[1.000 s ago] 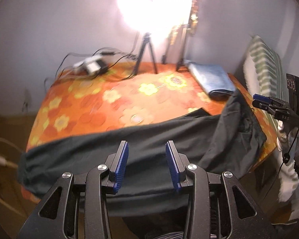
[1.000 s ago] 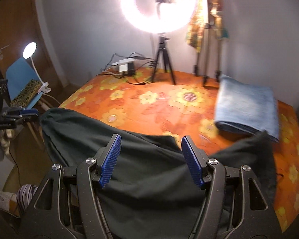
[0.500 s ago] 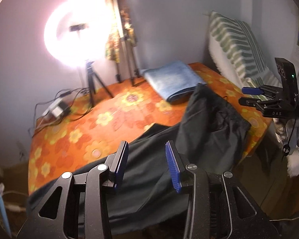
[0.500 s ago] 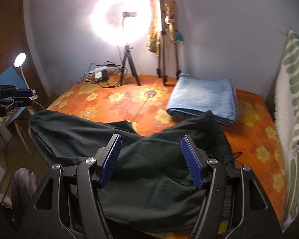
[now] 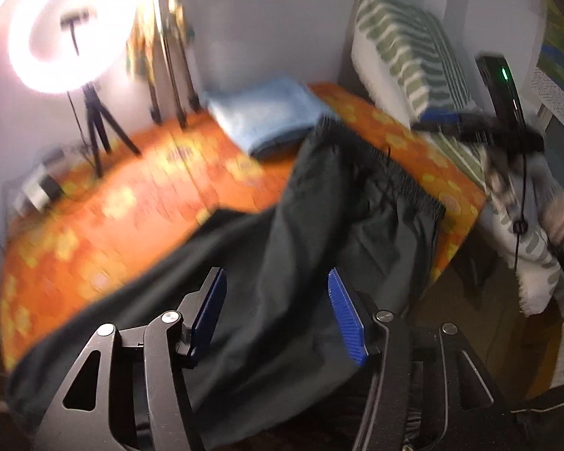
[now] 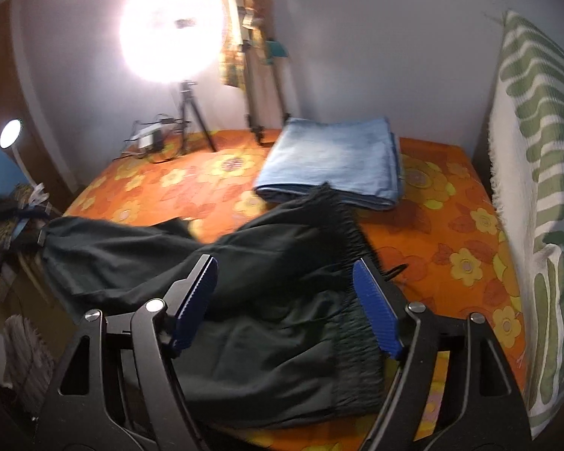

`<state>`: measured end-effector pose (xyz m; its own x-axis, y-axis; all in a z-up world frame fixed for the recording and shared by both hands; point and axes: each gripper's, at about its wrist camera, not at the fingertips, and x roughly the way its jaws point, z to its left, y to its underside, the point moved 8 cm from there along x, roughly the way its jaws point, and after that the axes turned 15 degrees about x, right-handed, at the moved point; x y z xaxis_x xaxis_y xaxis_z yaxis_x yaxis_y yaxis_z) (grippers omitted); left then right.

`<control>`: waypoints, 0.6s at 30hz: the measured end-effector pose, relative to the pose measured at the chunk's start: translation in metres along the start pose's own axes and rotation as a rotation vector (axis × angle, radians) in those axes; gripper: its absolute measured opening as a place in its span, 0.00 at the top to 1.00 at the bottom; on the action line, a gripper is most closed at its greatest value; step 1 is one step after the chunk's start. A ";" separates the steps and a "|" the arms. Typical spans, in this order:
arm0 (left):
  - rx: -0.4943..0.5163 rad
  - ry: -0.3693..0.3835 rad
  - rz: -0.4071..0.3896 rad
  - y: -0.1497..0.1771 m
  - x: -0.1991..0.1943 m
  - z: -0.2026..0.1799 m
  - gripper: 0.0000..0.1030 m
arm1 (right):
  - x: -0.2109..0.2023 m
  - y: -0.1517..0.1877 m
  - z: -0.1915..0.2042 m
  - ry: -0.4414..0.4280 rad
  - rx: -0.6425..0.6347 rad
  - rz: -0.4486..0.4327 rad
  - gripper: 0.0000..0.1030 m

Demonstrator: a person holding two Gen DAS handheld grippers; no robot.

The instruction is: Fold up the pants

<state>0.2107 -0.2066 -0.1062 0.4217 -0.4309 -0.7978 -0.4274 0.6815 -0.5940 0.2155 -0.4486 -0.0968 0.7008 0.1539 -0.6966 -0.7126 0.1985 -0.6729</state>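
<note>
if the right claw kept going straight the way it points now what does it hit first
Most likely the dark pants, near the gathered waistband, which fills the gap ahead of the opening right claw. Nothing is between its blue pads, though depth is hard to judge.

Orange floral bed (image 6: 451, 233) bears dark pants (image 6: 267, 300) (folded jeans (image 6: 334, 158) too)

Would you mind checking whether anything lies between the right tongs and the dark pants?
Nothing visible does. The right tongs, jaws opening and empty, hang directly over the dark pants near the gathered waistband. The folded blue jeans lie farther back.
</note>
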 end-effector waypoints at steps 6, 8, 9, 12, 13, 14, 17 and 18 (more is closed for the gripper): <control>-0.103 0.101 0.096 0.029 0.070 0.002 0.46 | 0.066 -0.032 -0.041 -0.018 0.093 0.074 0.24; -0.129 0.117 0.113 0.034 0.082 0.005 0.46 | 0.084 -0.042 -0.046 -0.030 0.113 0.074 0.24; -0.137 0.123 0.120 0.037 0.087 0.007 0.46 | 0.093 -0.046 -0.046 -0.042 0.115 0.079 0.24; -0.158 0.137 0.147 0.045 0.101 0.012 0.46 | 0.120 -0.055 -0.040 -0.065 0.083 0.105 0.24; -0.166 0.143 0.156 0.047 0.105 0.013 0.46 | 0.128 -0.057 -0.038 -0.059 0.069 0.110 0.24; -0.178 0.150 0.163 0.050 0.109 0.014 0.46 | 0.135 -0.058 -0.037 -0.054 0.056 0.118 0.24; -0.207 0.175 0.176 0.056 0.116 0.015 0.46 | 0.157 -0.061 -0.035 -0.062 0.042 0.145 0.24; -0.211 0.181 0.178 0.058 0.118 0.015 0.46 | 0.163 -0.062 -0.035 -0.069 0.043 0.152 0.24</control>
<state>0.2476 -0.2091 -0.2327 0.1849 -0.4271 -0.8851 -0.6457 0.6261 -0.4370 0.3723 -0.4697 -0.1776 0.5869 0.2511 -0.7697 -0.8093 0.2090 -0.5489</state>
